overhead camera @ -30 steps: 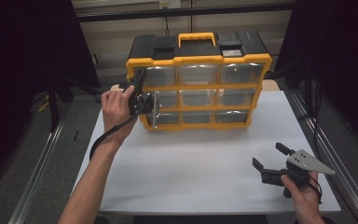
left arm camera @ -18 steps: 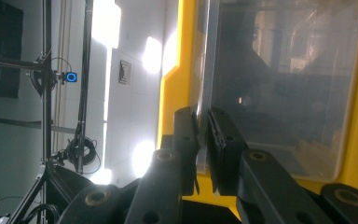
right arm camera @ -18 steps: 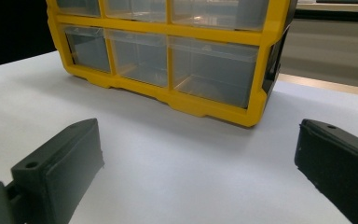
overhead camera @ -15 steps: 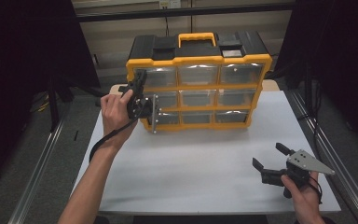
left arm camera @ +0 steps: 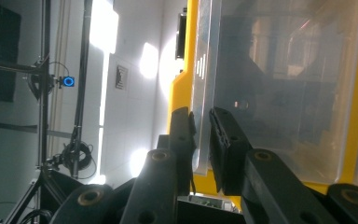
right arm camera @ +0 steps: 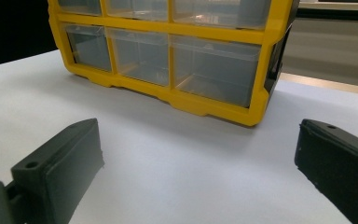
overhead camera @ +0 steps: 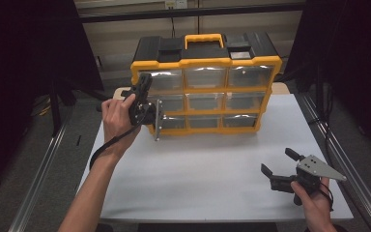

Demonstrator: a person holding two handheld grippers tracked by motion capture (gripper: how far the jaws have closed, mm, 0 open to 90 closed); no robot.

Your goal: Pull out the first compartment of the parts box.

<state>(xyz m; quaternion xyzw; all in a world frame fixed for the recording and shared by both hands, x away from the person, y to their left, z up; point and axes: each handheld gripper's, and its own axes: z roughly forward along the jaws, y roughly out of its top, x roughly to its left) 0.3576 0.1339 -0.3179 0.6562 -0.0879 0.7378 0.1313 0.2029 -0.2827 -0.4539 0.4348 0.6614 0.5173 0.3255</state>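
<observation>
Gripping the clear front lip of a drawer [left arm camera: 205, 93], the left gripper [overhead camera: 145, 104] sits against the left column of the yellow organizer [overhead camera: 205, 92]. In the left gripper view its two black jaws stand close together with the thin plastic edge between them; they have just been easing apart a little, and whether the pads still press on the lip is hard to make out. To that gripper's own left lies open air past the cabinet's yellow side post; to its right the drawer's transparent face and more yellow frame hem it in.

The right gripper [overhead camera: 282, 176] rests low near the table's near right corner, well apart from the organizer, jaws spread wide with nothing between them. Ahead of it stretches bare white table [right arm camera: 177, 154] up to the cabinet's bottom row of drawers.

Drawer contents blur behind glare and reflections. The right gripper view crops the organizer's upper rows, and the left gripper's fingertips are masked by the hand in the high view.
</observation>
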